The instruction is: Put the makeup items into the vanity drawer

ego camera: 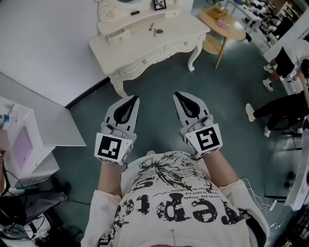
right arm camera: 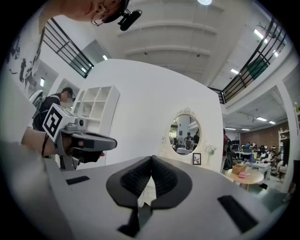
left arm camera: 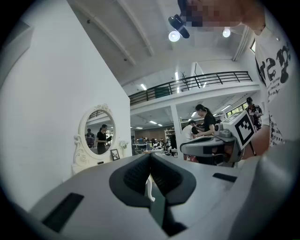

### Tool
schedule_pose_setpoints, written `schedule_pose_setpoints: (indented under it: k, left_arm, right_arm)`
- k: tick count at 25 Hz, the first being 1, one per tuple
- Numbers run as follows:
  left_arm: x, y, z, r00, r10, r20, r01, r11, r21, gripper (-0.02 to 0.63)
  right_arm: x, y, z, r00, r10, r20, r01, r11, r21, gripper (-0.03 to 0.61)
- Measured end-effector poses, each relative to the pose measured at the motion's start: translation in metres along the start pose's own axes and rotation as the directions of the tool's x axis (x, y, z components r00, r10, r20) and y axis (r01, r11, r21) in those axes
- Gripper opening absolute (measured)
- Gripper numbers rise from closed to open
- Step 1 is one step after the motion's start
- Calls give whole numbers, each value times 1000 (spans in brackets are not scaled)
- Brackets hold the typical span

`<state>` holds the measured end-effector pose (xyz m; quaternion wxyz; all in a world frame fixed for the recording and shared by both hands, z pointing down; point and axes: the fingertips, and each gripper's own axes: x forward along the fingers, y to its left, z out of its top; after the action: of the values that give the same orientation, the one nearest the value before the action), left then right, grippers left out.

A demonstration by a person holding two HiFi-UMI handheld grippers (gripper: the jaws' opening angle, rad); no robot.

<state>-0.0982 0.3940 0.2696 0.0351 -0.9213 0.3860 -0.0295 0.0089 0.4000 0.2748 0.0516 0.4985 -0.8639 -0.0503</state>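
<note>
A cream vanity table (ego camera: 145,48) stands a few steps ahead of me against the white wall. On its top lie a thin red pencil-like item (ego camera: 151,26), a small dark round item (ego camera: 159,31) and a black stick (ego camera: 135,12). A small drawer unit (ego camera: 118,35) sits on its left part. The oval mirror (left arm camera: 99,133) (right arm camera: 185,133) shows in both gripper views. My left gripper (ego camera: 133,98) (left arm camera: 150,157) and right gripper (ego camera: 177,95) (right arm camera: 151,159) are held level side by side in front of my chest, well short of the vanity. Both are shut with nothing in them.
To the right of the vanity is a round wooden side table (ego camera: 227,24) (right arm camera: 246,176) with a pink thing on it. At the left stands a white cabinet with a pink-lit box (ego camera: 24,144). People (ego camera: 285,106) are on the right. Grey-green floor lies between me and the vanity.
</note>
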Motion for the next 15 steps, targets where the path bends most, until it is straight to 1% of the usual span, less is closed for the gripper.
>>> schedule_pose_setpoints:
  k: [6, 10, 14, 15]
  left_arm:
    - [-4, 21, -4, 1000, -8, 0, 8, 1000, -4, 11]
    - [-4, 33, -10, 1000, -18, -3, 18, 1000, -15, 11]
    - [-7, 45, -20, 999, -39, -10, 38, 999, -25, 11]
    - [-7, 48, -23, 999, -43, -12, 43, 999, -28, 11]
  right_arm:
    - [18, 7, 0, 1000, -28, -7, 28, 1000, 14, 12]
    - [31, 12, -2, 999, -32, -4, 32, 999, 17, 12]
    - [42, 13, -6, 997, -79, 18, 77, 993, 87, 13]
    - [46, 15, -6, 996, -79, 30, 77, 993, 88, 68]
